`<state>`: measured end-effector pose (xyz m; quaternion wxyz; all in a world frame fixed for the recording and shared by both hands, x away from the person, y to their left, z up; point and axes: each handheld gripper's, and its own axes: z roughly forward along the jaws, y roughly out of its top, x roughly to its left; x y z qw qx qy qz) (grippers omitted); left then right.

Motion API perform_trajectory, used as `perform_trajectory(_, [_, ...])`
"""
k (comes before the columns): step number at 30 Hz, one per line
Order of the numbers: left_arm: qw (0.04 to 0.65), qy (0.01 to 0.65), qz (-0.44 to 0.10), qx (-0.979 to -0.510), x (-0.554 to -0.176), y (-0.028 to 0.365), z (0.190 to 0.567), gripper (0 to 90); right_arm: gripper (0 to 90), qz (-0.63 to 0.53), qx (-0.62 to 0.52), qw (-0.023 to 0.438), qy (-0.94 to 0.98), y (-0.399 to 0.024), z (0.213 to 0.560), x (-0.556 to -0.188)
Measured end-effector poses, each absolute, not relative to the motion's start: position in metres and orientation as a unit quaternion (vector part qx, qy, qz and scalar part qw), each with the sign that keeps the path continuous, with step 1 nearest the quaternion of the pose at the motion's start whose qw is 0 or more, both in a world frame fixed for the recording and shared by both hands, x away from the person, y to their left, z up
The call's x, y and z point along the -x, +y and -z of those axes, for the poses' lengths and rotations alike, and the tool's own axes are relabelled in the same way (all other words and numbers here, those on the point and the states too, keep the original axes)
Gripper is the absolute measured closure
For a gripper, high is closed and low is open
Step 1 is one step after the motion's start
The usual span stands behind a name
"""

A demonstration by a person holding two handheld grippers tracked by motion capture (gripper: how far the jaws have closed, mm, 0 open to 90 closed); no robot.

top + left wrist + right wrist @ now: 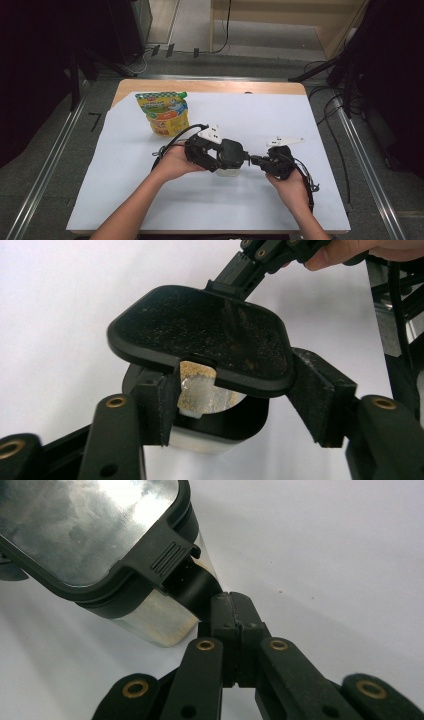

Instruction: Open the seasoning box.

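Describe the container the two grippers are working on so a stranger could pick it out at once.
On the white sheet covering the table, look near the front edge, between the person's two hands. There sits a small clear container with a black hinged lid tilted up. Unlike the colourful yellow pouch farther back on the left, it is plain and dark-topped.

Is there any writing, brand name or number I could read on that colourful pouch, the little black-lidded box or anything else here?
Pouch: printed wording on a red band and colourful pictures, too small and blurred to read.
Box lid: no text, just crumbs.
Lid tab: ridges, no letters.
Nothing here can be quoted.
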<state>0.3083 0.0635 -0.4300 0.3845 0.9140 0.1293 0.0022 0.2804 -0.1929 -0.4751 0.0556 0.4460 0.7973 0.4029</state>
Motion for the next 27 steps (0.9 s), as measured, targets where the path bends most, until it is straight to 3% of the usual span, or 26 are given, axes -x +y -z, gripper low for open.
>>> perform_trajectory(4, [0.388, 0.130, -0.003, -0.912, -0.307, 0.063, 0.425, 44.1, 90.0, -0.404, -0.444, 0.056, 0.798, -0.193, 0.475, -0.280])
perform_trajectory(14, [0.398, 0.140, 0.022, -0.906, -0.301, 0.056, 0.411, 67.9, 90.0, -0.404, -0.444, 0.056, 0.798, -0.193, 0.475, -0.280])
perform_trajectory(21, [0.390, 0.133, 0.023, -0.911, -0.298, 0.050, 0.405, 76.4, 90.0, -0.405, -0.443, 0.056, 0.798, -0.193, 0.475, -0.280])
perform_trajectory(27, [0.391, 0.130, 0.029, -0.911, -0.299, 0.040, 0.401, 77.7, 90.0, -0.404, -0.446, 0.055, 0.797, -0.193, 0.475, -0.279])
